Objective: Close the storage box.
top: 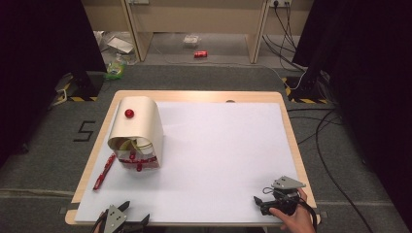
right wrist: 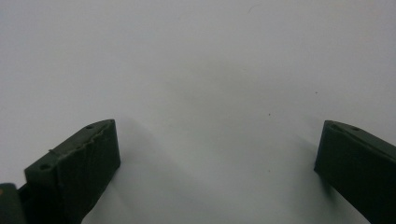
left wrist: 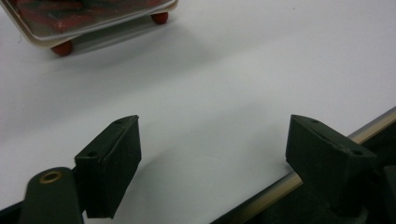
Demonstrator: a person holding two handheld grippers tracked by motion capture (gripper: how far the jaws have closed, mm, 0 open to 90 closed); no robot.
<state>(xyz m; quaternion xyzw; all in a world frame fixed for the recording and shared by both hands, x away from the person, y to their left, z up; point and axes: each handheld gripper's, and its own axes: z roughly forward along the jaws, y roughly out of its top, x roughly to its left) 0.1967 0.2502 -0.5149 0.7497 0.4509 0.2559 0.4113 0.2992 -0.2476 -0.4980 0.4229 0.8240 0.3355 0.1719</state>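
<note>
1. White covers most of the table (top: pixel 194 95): a white sheet (top: pixel 218 160) lies on the pale wooden top, whose wood shows as a rim around it.
2. A cream bread box (top: pixel 137 127) with a curved roll-top stands on the left part of the sheet, its open front facing the person's side. A small red knob (top: pixel 129 113) sits on its rounded top.
3. Inside the box's mouth lie red and yellowish things; what they are cannot be told from the high view.
4. The left gripper view shows the near bottom edge of the box at its upper left, resting on small red feet (left wrist: pixel 62 48), with red packets behind the clear front.
5. A red packet (top: pixel 104 172) lies flat on the sheet just left of the box, running toward the near-left edge and apart from the box.
6. The left gripper (top: pixel 127 218) is at the near-left edge of the table, well short of the box. Its jaws stand wide apart over bare sheet and the table's edge, with nothing between them.
7. The right gripper (top: pixel 265 203) is held in a hand (top: pixel 297 219) at the near-right corner, well apart from the box and the packet. Its grey three-cornered plate faces up.
8. In the right gripper view its jaws are spread wide over plain white sheet and grip nothing.
9. On the floor beyond the table lie a red can (top: pixel 200 54) and some wrappers, with cables at the right.
</note>
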